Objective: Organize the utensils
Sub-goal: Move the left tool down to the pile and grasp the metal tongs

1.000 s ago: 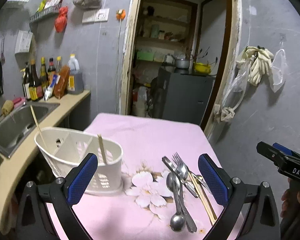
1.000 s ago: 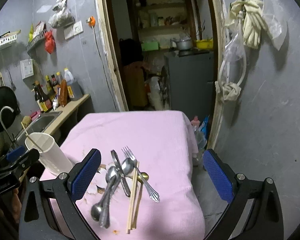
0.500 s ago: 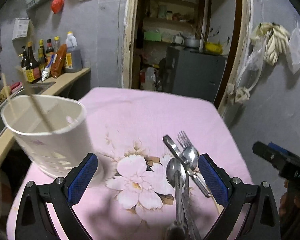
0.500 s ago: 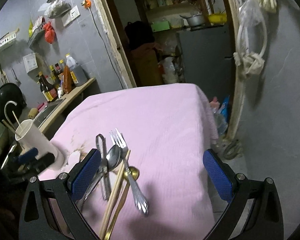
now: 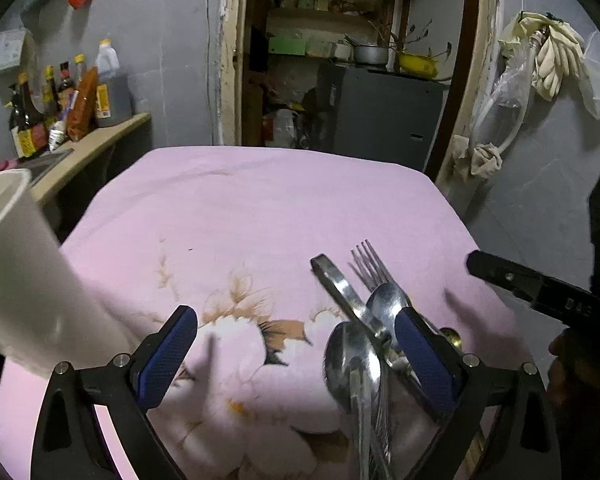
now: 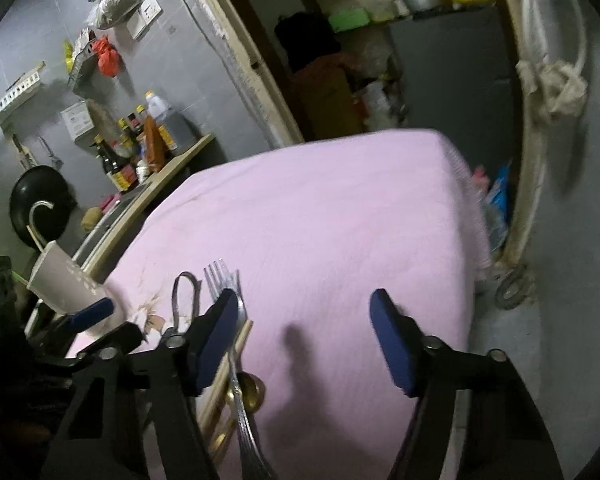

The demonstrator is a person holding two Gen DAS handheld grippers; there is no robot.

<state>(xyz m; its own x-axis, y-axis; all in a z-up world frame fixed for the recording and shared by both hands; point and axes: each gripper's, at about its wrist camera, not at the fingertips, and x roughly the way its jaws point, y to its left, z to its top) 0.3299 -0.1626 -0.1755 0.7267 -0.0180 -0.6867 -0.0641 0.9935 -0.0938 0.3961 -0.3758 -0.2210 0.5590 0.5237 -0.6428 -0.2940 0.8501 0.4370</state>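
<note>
Two hand-held grippers hover low over a table draped in a pink cloth [image 5: 268,208] printed with a flower. The left gripper [image 5: 296,354] has its blue-padded fingers spread wide, nothing between them, above the flower print; its right finger partly covers the pile of cutlery lying on the cloth. That pile sits toward the table's right near corner: a large spoon [image 5: 352,364] nearest the camera, a smaller spoon [image 5: 386,306] just behind it, a fork [image 5: 370,266] with tines pointing away, and a flat steel handle [image 5: 334,284] slanting across them — all overlapping and touching.

The right gripper [image 6: 304,336] is likewise spread wide and holds nothing. Its left finger hangs over the fork [image 6: 220,276], while its right finger is over bare cloth [image 6: 340,220]. Beneath the left finger run pale chopsticks [image 6: 240,338] and a brass-coloured spoon [image 6: 252,390], both beside the fork's handle. A looped steel handle [image 6: 184,292] lies just left of the fork.

At the table's left edge stands a white caddy [image 5: 24,280], blurred and close in the left view; from the right view a chopstick [image 6: 34,236] stands up out of it, and the caddy [image 6: 66,284] is well apart from the cutlery pile. The left gripper's blue tip [image 6: 96,310] shows in front of it.

Beyond — a counter with sauce bottles [image 5: 60,100] against a grey wall, and an open doorway.
</note>
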